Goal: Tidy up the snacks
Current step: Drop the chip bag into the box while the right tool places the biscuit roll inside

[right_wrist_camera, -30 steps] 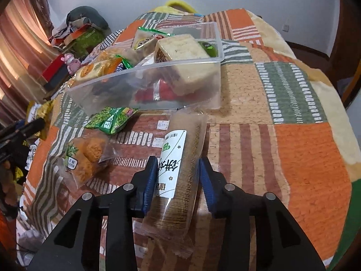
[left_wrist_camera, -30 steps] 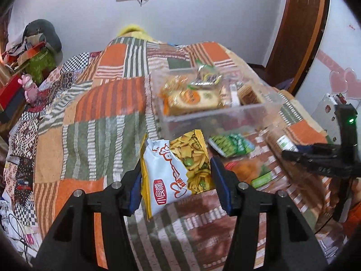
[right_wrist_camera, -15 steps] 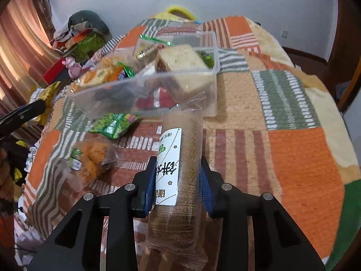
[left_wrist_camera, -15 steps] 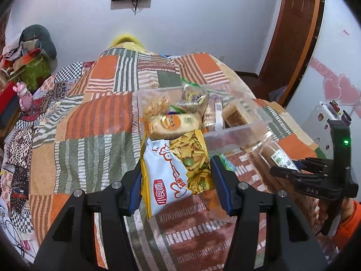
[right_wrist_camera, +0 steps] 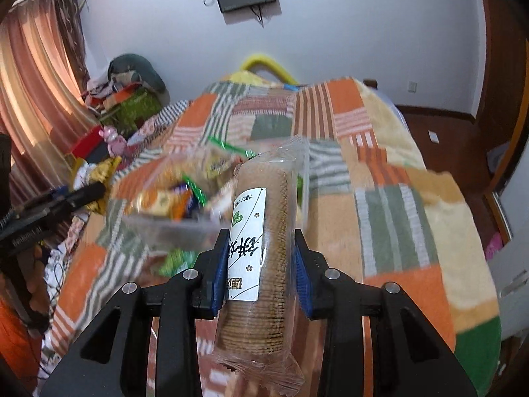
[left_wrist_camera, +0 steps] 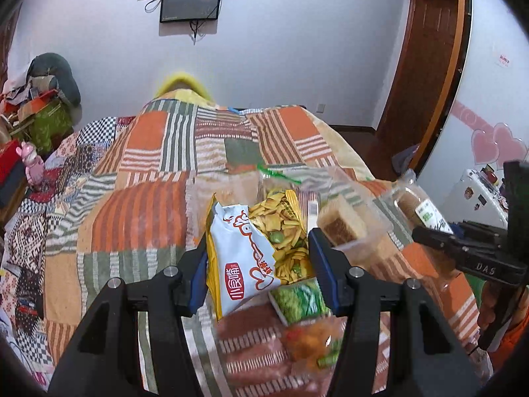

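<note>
Biscuit sleeve (right_wrist_camera: 261, 251): long clear-wrapped stack of round brown biscuits w/ white label, gripped mid-length by right tongs (right_wrist_camera: 261, 264), blue pads pressed on both flanks. Long axis runs fwd along the fingers, tilted up, far end pointing at the clear plastic bin (right_wrist_camera: 211, 225). Bin sits just ahead & slightly left of the sleeve tip, on the patchwork bed cover (right_wrist_camera: 390, 205); sleeve is off the bed, carried in air.

Chip bag (left_wrist_camera: 254, 251): white/yellow pouch w/ red logo & printed yellow crackers, clamped between left tongs (left_wrist_camera: 256, 264), pads touching its sides. Long axis also roughly fwd, top edge leaning toward the bin (left_wrist_camera: 363, 221), which lies directly ahead & a bit right. Bag looks soft, puffy, partly crumpled at the grip.

Judgement: both tongs are loaded & near the bin; left looks nearer its near wall, right's sleeve tip appears about level w/ the rim. Next move prob turns on clearing the rim, then tipping each pack down & in. The sleeve is stiff & long, so likely must go in lengthwise.

Bin already holds several packs, incl. a square cake block (left_wrist_camera: 340, 221); blurred in right view. On the bed before the bin: green pea pack (left_wrist_camera: 297, 301) & orange snack pack (left_wrist_camera: 310, 340), both loose, not yet binned.
</note>
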Demonstrator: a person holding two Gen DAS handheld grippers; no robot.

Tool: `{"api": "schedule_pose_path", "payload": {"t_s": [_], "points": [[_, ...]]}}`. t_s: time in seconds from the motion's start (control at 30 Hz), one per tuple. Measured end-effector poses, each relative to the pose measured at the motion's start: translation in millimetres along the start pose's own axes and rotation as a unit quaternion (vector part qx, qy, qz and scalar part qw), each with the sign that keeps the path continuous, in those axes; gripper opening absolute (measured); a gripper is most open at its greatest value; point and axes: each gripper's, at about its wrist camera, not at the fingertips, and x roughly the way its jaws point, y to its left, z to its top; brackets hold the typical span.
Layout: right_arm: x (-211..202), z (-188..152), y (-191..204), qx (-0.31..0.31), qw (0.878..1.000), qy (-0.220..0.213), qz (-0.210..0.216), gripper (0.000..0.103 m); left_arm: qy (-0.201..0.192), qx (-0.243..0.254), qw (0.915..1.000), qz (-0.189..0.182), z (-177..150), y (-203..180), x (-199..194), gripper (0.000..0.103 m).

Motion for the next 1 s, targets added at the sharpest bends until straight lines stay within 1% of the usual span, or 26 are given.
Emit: {"api": "schedule_pose_path", "payload": {"t_s": [0.1, 0.27, 0.5, 0.63, 0.8, 0.83, 1.0], "points": [[11, 16, 8, -0.008, 1.0, -0.013, 0.007, 0.032, -0.001, 0.004, 1.0, 0.002, 8, -2, 10, 0.055], [38, 33, 20, -0.012, 1.0, -0.015, 0.017, 0.032, 0.006, 0.006, 0.9999, 0.008, 22, 1, 37, 0.055], [85, 44, 30, -0.008, 1.0, 0.006, 0.029, 0.032, 0.027, -0.004, 0.9996, 0.011, 33, 12, 77, 0.055], [99, 46, 30, -0.002, 0.999, 0.015, 0.032, 0.032, 0.038, -0.008, 0.9992, 0.012, 32, 17, 95, 0.055], [106, 46, 32, -0.005, 0.999, 0.023, 0.032, 0.033, 0.052, -0.014, 0.9985, 0.008, 26, 21, 110, 0.056], [105, 45, 33, -0.008, 0.999, 0.023, 0.032, 0.035, 0.055, -0.016, 0.9983, 0.007, 25, 22, 111, 0.056], [97, 47, 38, -0.02, 0.999, 0.012, 0.029, 0.035, 0.057, -0.027, 0.998, -0.004, 25, 26, 109, 0.058]]}}
